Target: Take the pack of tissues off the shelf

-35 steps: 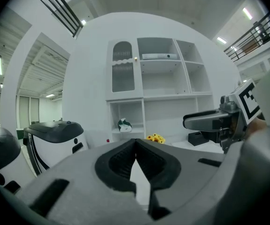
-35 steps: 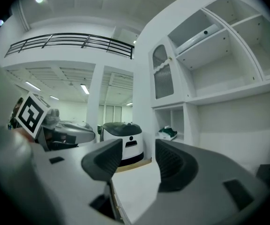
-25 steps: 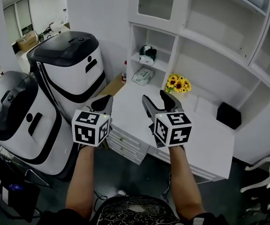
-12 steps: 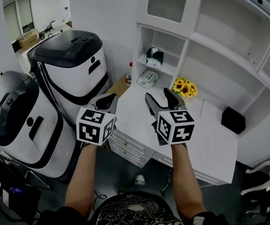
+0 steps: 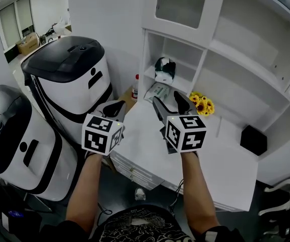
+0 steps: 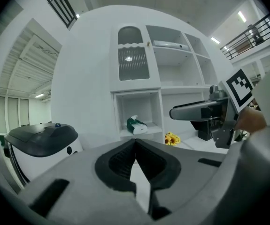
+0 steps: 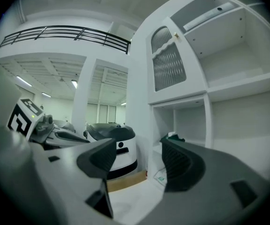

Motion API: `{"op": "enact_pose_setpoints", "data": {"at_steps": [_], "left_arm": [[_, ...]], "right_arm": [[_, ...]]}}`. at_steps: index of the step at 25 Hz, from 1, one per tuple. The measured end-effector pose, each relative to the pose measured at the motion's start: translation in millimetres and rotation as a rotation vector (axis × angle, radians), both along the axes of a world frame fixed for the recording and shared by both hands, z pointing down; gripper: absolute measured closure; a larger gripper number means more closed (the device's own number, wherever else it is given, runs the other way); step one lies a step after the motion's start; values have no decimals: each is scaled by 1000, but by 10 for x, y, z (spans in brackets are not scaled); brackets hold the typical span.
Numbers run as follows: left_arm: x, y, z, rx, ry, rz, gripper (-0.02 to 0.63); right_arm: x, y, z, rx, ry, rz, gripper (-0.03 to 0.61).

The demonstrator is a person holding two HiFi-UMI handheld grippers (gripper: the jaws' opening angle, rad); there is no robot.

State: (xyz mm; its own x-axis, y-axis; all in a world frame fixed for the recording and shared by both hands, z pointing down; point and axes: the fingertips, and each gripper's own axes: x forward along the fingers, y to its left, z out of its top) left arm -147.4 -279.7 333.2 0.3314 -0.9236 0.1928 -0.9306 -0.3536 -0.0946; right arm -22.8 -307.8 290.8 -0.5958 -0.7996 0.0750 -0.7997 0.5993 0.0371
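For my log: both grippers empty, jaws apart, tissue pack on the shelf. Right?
No: the left gripper is shut, per the left gripper view. The right gripper, jaws just opened wider, is empty; the tissue pack sits on the shelf.

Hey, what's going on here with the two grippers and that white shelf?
A person points two grippers toward the shelf, where a green-and-white pack sits untouched. The left gripper has its jaws shut and empty. The right gripper is open: its jaws have just been opening, with nothing between them. Neither has reached the pack yet.
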Motion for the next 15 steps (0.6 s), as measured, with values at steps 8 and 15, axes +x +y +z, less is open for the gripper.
{"op": "enact_pose_setpoints", "data": {"at_steps": [8, 15], "left_arm": [[-12, -736, 56, -25, 5, 1, 607], [-54, -1166, 99, -40, 7, -15, 606]], "right_arm": [[-5, -794, 47, -21, 2, 22, 275], [-13, -1266, 86, -33, 7, 21, 268]]}}
